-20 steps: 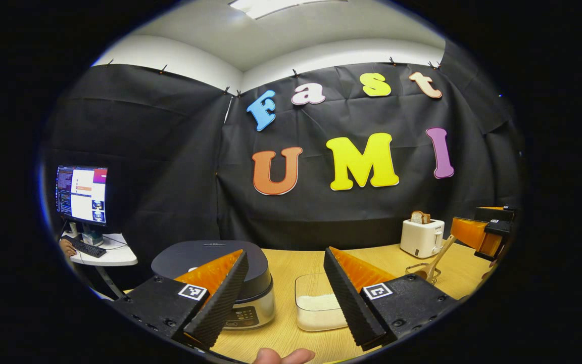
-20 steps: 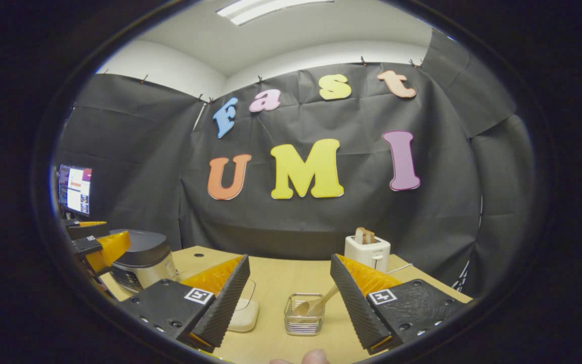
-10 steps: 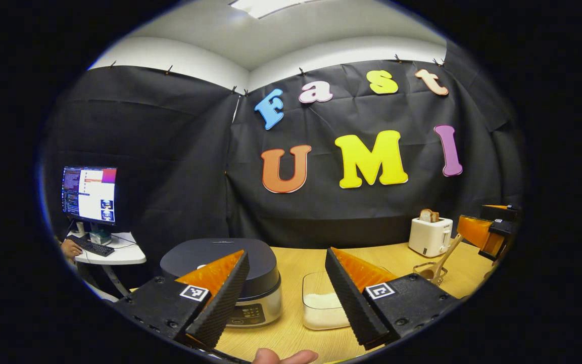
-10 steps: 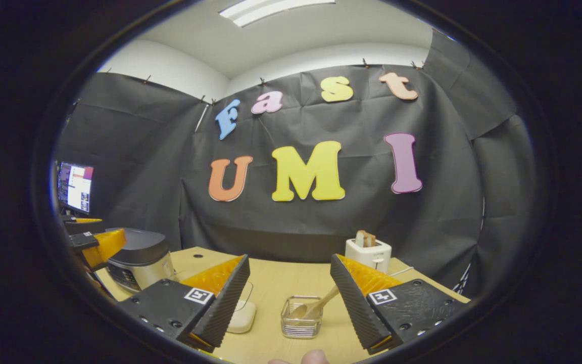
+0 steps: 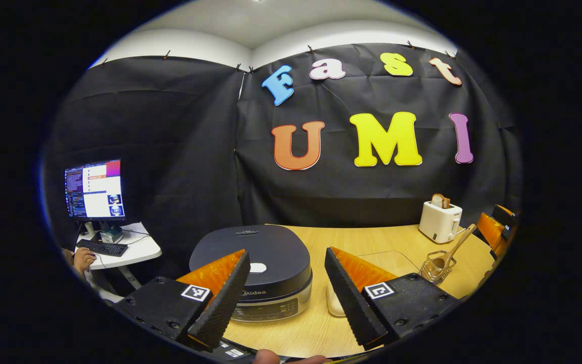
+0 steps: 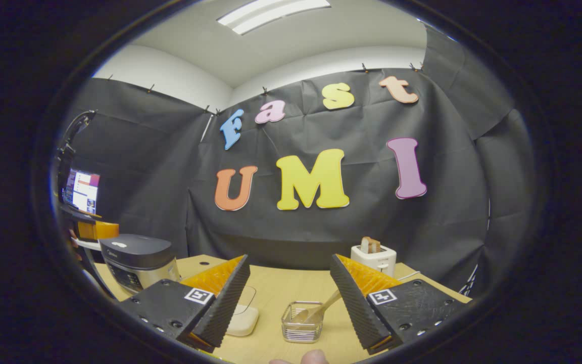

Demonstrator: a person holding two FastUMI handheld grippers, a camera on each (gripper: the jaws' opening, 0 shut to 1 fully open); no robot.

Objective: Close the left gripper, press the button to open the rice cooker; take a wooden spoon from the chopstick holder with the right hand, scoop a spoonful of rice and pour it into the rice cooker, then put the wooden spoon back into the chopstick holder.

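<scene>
While both grippers hang with jaws wide apart, the left gripper faces the closed rice cooker. Beyond the right gripper, the wooden spoon leans in its chopstick holder, toaster behind.

I see the rice cooker sitting on the wooden table with its dark lid shut. A clear box of white rice lies flat beside it. The wooden spoon leans tilted in the see-through chopstick holder, with its handle sticking up and out.
</scene>
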